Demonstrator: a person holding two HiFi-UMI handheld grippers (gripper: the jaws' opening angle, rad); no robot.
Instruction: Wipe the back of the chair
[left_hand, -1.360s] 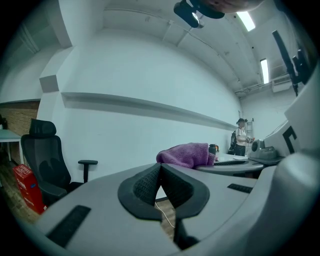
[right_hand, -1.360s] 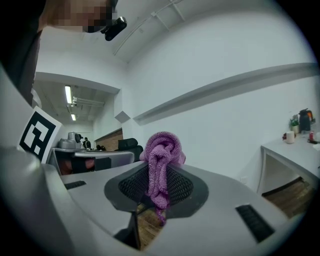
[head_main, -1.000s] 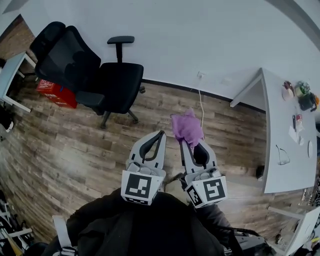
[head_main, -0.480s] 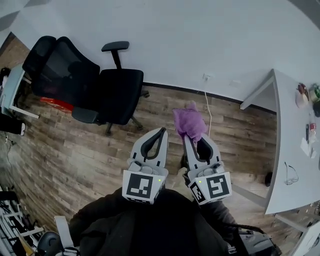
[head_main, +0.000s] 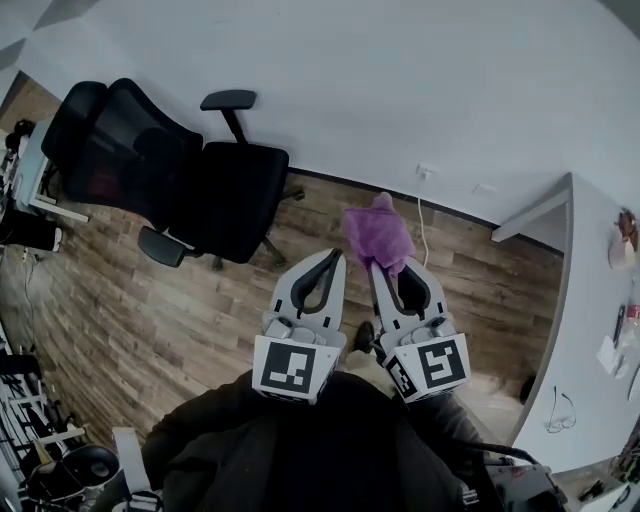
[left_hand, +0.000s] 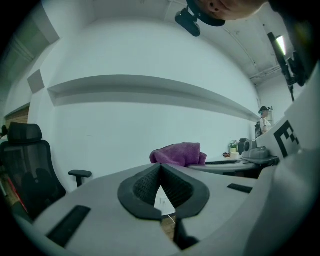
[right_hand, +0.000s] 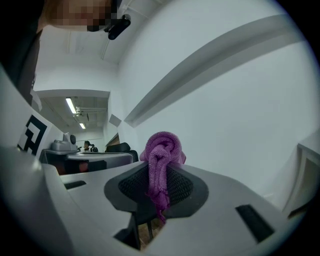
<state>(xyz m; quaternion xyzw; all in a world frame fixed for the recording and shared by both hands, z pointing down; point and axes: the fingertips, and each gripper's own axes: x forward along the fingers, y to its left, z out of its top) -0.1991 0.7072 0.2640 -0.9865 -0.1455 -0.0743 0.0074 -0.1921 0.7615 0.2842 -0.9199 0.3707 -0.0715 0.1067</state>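
Note:
A black office chair (head_main: 165, 170) stands by the white wall at the upper left of the head view, its mesh back (head_main: 110, 150) toward the left. The left gripper view shows the chair (left_hand: 27, 170) at the far left. My right gripper (head_main: 385, 268) is shut on a purple cloth (head_main: 377, 235), which bunches out past the jaw tips. In the right gripper view the cloth (right_hand: 160, 165) hangs between the pads. My left gripper (head_main: 335, 257) is shut with nothing in it, side by side with the right one. Both are well to the right of the chair.
A wood-look floor (head_main: 150, 310) lies between me and the chair. A white desk (head_main: 600, 300) with small items stands at the right. A white cable (head_main: 425, 215) hangs from a wall socket. Another desk edge (head_main: 40, 190) and dark gear sit at the far left.
The view has shifted: the chair now sits slightly closer and lower left, the right desk has slid toward the edge. Both grippers keep their pose, with the cloth still held.

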